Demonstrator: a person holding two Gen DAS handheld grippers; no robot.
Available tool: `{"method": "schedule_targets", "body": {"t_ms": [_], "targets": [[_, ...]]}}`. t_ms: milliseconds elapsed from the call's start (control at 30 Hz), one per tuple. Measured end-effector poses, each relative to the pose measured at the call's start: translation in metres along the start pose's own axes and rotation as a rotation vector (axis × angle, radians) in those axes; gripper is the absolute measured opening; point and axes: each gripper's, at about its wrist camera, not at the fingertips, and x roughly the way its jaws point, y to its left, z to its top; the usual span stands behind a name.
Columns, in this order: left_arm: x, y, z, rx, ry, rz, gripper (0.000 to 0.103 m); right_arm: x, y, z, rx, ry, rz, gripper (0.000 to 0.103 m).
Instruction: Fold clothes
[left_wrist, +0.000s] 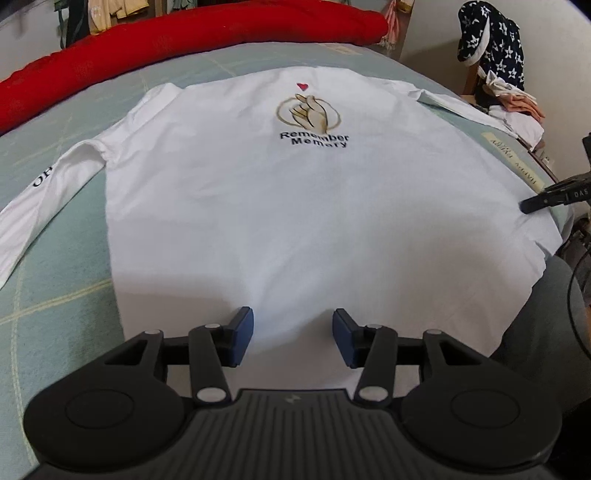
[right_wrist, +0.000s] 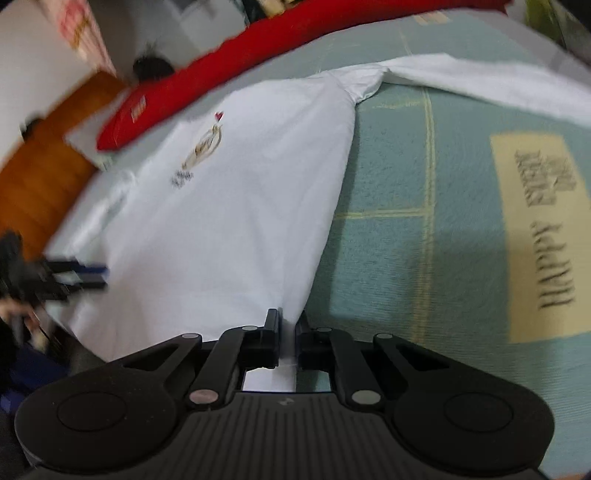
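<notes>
A white long-sleeved shirt (left_wrist: 258, 192) lies flat on the bed, back up, with a hand-and-heart print (left_wrist: 310, 114) near the collar. Its left sleeve (left_wrist: 44, 192) stretches off to the left. My left gripper (left_wrist: 293, 325) hovers open over the hem, blue pads apart, nothing between them. In the right wrist view my right gripper (right_wrist: 288, 325) is shut on the lower right corner of the shirt (right_wrist: 229, 221), with white cloth pinched between its fingers. The right sleeve (right_wrist: 480, 81) runs out to the right. Each gripper also shows in the other view: the right gripper (left_wrist: 528, 205), the left gripper (right_wrist: 99, 277).
The bed cover (left_wrist: 55, 314) is pale green with yellow lines and a cream printed patch (right_wrist: 539, 236). A long red bolster (left_wrist: 184, 33) lies along the far edge. A star-patterned garment (left_wrist: 491, 40) and a small pile of clothes (left_wrist: 517, 114) sit at the right.
</notes>
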Motion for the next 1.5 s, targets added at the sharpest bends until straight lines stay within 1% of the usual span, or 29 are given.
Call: {"method": "schedule_targets", "body": {"t_ms": [100,200,233,267,300,333,400,433,467,533,600,667,767,833,900,967,1067,1167,1233,1300,1333,1400,1433,1500], "targets": [[-0.006,0.002,-0.002,0.001,-0.010,0.016,0.048,0.002,0.005,-0.001,-0.037,0.039,-0.056,0.012],[-0.013,0.002,-0.002,0.020,-0.023,0.044,0.048,-0.006,0.011,0.000,-0.050,0.025,-0.094,0.020],[-0.014,0.002,-0.002,0.027,-0.027,0.057,0.048,-0.010,0.016,0.000,-0.067,0.015,-0.114,0.026],[-0.012,0.004,-0.002,0.021,-0.022,0.057,0.048,-0.014,0.022,-0.001,-0.088,-0.006,-0.140,0.036],[-0.009,0.007,-0.003,0.006,-0.011,0.051,0.048,-0.018,0.028,-0.001,-0.107,-0.028,-0.164,0.042],[-0.007,0.008,-0.005,-0.004,-0.009,0.051,0.048,-0.020,0.034,-0.001,-0.118,-0.052,-0.175,0.052],[-0.005,0.007,-0.009,-0.012,-0.013,0.056,0.048,-0.015,0.051,-0.001,-0.164,-0.076,-0.175,0.053],[-0.008,0.006,-0.013,-0.017,-0.013,0.060,0.048,-0.009,0.054,-0.005,-0.176,-0.072,-0.176,0.054],[-0.011,0.005,-0.017,-0.022,-0.013,0.064,0.048,-0.004,0.058,-0.008,-0.189,-0.067,-0.178,0.060],[-0.017,0.004,-0.028,-0.032,-0.011,0.073,0.049,0.007,0.065,-0.014,-0.215,-0.059,-0.182,0.066],[-0.024,0.003,-0.043,-0.040,-0.013,0.081,0.051,0.018,0.072,-0.021,-0.240,-0.050,-0.185,0.068],[-0.034,0.001,-0.057,-0.036,-0.017,0.089,0.051,0.028,0.078,-0.027,-0.264,-0.044,-0.189,0.074],[-0.047,-0.004,-0.059,-0.003,-0.005,0.112,0.051,0.018,0.084,-0.037,-0.263,-0.070,-0.212,0.079],[-0.053,-0.007,-0.051,0.024,-0.033,0.115,0.051,0.012,0.088,-0.041,-0.265,-0.087,-0.225,0.081],[-0.054,-0.006,-0.033,0.041,-0.066,0.112,0.052,0.019,0.099,-0.028,-0.287,-0.100,-0.208,0.083],[-0.044,-0.001,-0.008,0.029,-0.090,0.106,0.052,0.026,0.110,-0.015,-0.310,-0.113,-0.192,0.089],[-0.017,0.012,0.036,-0.006,-0.133,0.104,0.052,0.038,0.127,0.007,-0.344,-0.131,-0.167,0.090],[0.017,0.033,0.074,-0.045,-0.170,0.100,0.052,0.069,0.137,0.046,-0.397,-0.128,-0.141,0.090],[0.039,0.048,0.090,-0.087,-0.163,0.085,0.052,0.094,0.138,0.075,-0.421,-0.110,-0.135,0.090],[0.063,0.066,0.096,-0.130,-0.114,0.070,0.051,0.117,0.138,0.096,-0.467,-0.078,-0.152,0.091],[0.066,0.070,0.092,-0.147,-0.117,0.052,0.051,0.128,0.136,0.102,-0.490,-0.045,-0.172,0.092],[0.071,0.077,0.083,-0.181,-0.122,0.017,0.054,0.148,0.133,0.112,-0.530,0.018,-0.210,0.099],[0.069,0.077,0.080,-0.181,-0.122,0.014,0.054,0.150,0.131,0.112,-0.519,0.026,-0.211,0.103],[0.066,0.077,0.076,-0.208,-0.105,0.009,0.054,0.155,0.127,0.111,-0.497,0.042,-0.212,0.103]]}}
